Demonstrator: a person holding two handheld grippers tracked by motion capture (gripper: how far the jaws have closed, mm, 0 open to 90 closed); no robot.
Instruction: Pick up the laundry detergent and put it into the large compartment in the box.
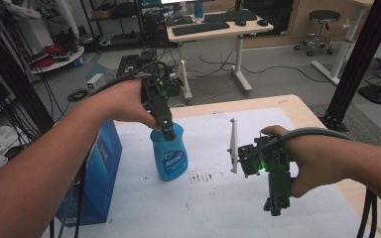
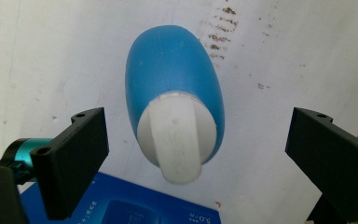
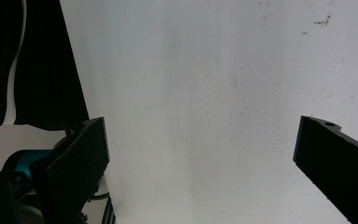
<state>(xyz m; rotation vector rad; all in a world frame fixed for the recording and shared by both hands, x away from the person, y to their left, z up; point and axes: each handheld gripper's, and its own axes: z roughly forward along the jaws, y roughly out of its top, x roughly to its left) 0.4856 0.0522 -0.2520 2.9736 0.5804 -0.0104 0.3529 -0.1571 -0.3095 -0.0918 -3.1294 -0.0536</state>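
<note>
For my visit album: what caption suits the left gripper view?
Open left tool poised above a blue bottle with a white cap.

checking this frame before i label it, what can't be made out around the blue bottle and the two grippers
- Blue bottle label: too small and blurred to read in the high view.
- Bottle's white cap: in the high view the left gripper covers it.
- Blue box: cut off by the bottom edge of the left gripper view, its print too small to read.
- Right gripper jaw tips: dark and foreshortened in the high view.

Blue bottle (image 1: 169,157); white cap (image 2: 176,140)
</note>
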